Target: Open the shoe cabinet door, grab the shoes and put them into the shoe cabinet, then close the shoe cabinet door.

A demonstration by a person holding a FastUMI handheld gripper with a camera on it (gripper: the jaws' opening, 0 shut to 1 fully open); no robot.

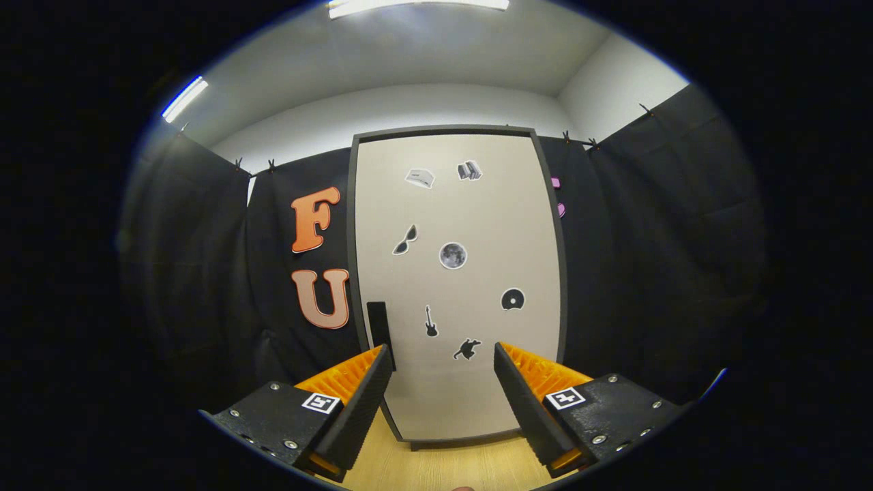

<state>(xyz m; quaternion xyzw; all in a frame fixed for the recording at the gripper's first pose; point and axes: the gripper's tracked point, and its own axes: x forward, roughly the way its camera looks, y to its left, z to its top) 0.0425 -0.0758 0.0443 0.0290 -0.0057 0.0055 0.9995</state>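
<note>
Gripper (443, 361) agape before smooth flat door (457, 225)

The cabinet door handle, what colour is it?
Black: the handle sits near the left edge of the pale beige door, best seen in the gripper view, beyond the open tool.

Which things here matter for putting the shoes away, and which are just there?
For the job:
- shoe cabinet door, shut
- its dark handle, near the left edge
- gripper, fingers apart, holding nothing

Just there:
- stickers on the door
- black cloth wall
- wooden floor
</note>
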